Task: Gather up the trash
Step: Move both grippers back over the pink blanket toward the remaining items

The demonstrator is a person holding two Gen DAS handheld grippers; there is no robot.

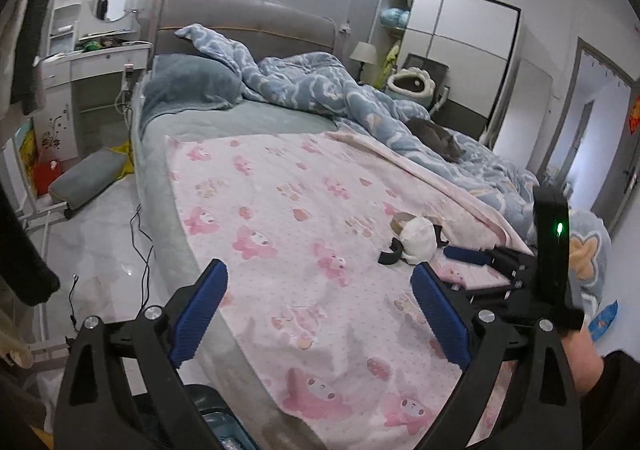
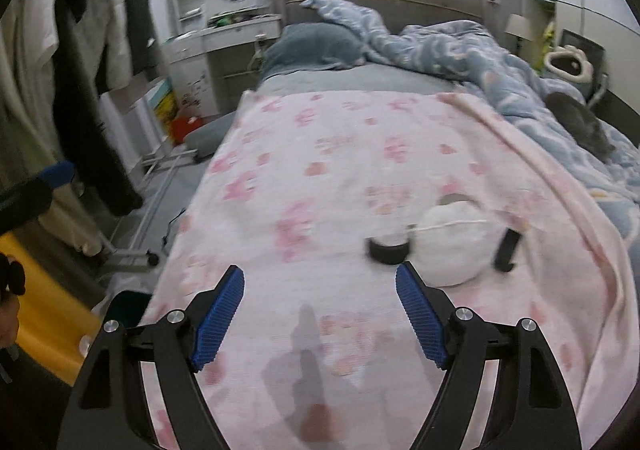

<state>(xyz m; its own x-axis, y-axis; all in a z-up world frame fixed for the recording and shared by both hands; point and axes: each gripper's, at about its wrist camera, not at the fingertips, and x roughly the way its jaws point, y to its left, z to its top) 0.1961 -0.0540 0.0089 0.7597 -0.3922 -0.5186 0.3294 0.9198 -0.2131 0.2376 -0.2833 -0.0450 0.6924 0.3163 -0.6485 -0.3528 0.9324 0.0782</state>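
A crumpled white wad [image 1: 418,240] [image 2: 456,246] lies on the pink patterned blanket [image 1: 304,210] [image 2: 340,154] near the bed's foot. A curved black piece [image 1: 390,255] [image 2: 388,250] touches its left side and a black strap [image 2: 506,250] its right. Behind it sits a small round object [image 1: 402,219] [image 2: 454,199]. My left gripper [image 1: 320,284] hovers open over the blanket's near edge, nothing between its blue pads. My right gripper [image 2: 320,284] [image 1: 460,268] is open and empty too, its right finger just short of the wad.
A grey cat [image 1: 436,134] [image 2: 580,122] lies on the blue duvet [image 1: 320,86] at the right. A dark bin [image 1: 212,414] [image 2: 128,308] stands on the floor by the bed's left side. Clothes rack [image 2: 100,50], dressing table [image 1: 96,54] and cables [image 1: 140,226] fill the left.
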